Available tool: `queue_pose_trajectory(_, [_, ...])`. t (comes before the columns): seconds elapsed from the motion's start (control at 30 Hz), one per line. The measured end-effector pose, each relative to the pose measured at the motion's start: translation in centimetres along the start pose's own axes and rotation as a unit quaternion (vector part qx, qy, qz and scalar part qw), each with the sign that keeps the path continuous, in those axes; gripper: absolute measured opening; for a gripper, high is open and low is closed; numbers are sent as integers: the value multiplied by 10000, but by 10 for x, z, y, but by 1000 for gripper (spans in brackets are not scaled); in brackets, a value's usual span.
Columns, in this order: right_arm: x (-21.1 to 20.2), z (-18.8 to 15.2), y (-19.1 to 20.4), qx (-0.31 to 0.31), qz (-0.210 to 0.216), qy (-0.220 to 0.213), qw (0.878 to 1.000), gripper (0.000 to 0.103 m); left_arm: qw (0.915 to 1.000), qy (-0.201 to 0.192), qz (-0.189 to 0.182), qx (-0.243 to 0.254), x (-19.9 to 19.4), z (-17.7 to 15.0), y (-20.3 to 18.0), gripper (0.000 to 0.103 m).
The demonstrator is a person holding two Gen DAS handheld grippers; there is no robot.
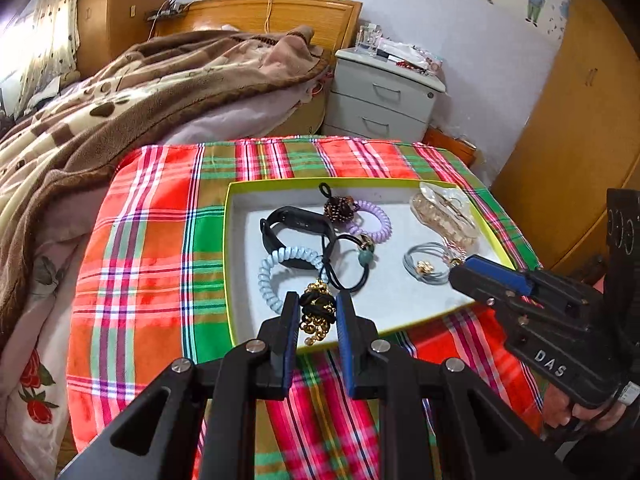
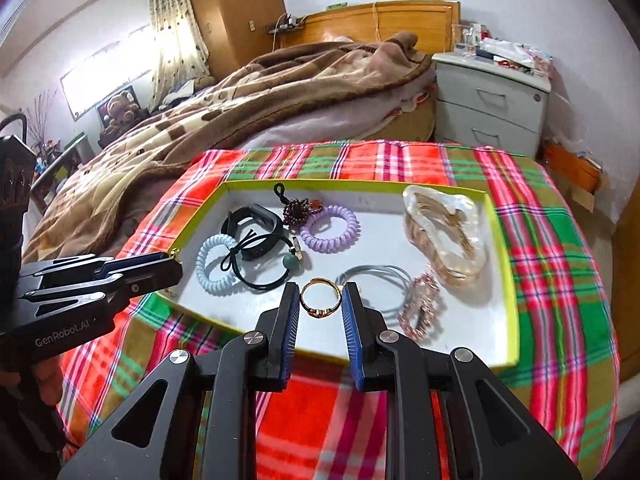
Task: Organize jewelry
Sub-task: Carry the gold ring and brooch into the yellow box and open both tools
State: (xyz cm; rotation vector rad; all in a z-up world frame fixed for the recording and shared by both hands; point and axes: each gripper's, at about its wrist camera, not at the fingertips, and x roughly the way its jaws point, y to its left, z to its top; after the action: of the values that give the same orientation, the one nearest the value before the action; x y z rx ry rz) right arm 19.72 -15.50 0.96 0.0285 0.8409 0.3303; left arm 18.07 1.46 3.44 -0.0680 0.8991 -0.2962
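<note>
A shallow white tray with a yellow-green rim (image 1: 228,240) (image 2: 502,240) lies on a plaid cloth. My left gripper (image 1: 318,306) is shut on a black and gold beaded ornament (image 1: 318,312) at the tray's near edge. My right gripper (image 2: 321,300) is shut on a gold ring (image 2: 320,300) just above the tray's near side. In the tray lie a black wristband (image 1: 296,232), a pale blue coil tie (image 1: 276,276), a purple coil tie (image 2: 330,228), a black elastic with a green bead (image 2: 288,262), a grey cord bracelet (image 1: 424,266), a pink stone clip (image 2: 420,308) and a shell with gold chains (image 2: 444,232).
The plaid cloth (image 1: 140,240) covers a raised surface beside a bed with a brown blanket (image 1: 120,92). A grey nightstand (image 1: 384,92) stands behind, and a wooden wardrobe (image 1: 580,120) is at the right. A dark beaded charm (image 2: 298,210) lies at the tray's far side.
</note>
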Motion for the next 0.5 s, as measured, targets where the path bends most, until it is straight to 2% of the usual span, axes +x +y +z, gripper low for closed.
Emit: queue_pose_trajectory(0.5, [38,2,9,-261,107,450,9986,23,9993,327,54,-163,35,-1,15,19])
